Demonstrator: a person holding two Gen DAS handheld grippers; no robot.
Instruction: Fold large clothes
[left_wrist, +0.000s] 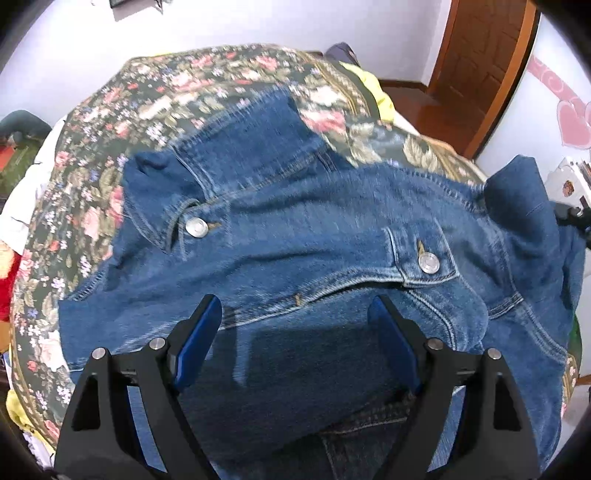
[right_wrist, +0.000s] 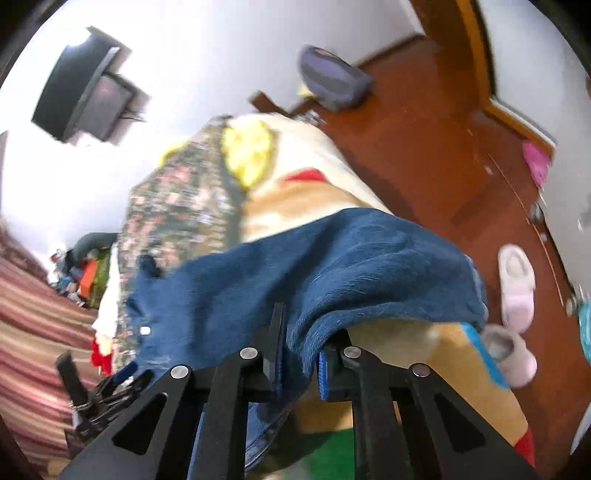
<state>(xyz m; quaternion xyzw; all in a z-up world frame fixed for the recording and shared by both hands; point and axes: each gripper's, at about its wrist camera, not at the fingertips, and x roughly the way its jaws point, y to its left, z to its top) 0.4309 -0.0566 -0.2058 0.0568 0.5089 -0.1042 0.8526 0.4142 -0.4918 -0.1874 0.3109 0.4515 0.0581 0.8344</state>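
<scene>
right wrist view, right claw (right_wrist: 297, 350) clamping denim jacket (right_wrist: 332, 258), blurred

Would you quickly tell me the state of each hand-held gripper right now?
Left hand-held gripper: open above the denim jacket, holding nothing.
Right hand-held gripper: shut on the denim jacket's edge.

I see a jacket (left_wrist: 295, 229) of coarse blue denim with shiny metal buttons (left_wrist: 196, 226), lying on a matt woven floral bedspread (left_wrist: 155, 92). My gripper fingers (left_wrist: 506, 398) look like matt black plastic, and the floor (right_wrist: 424, 140) is glossy reddish wood.
</scene>
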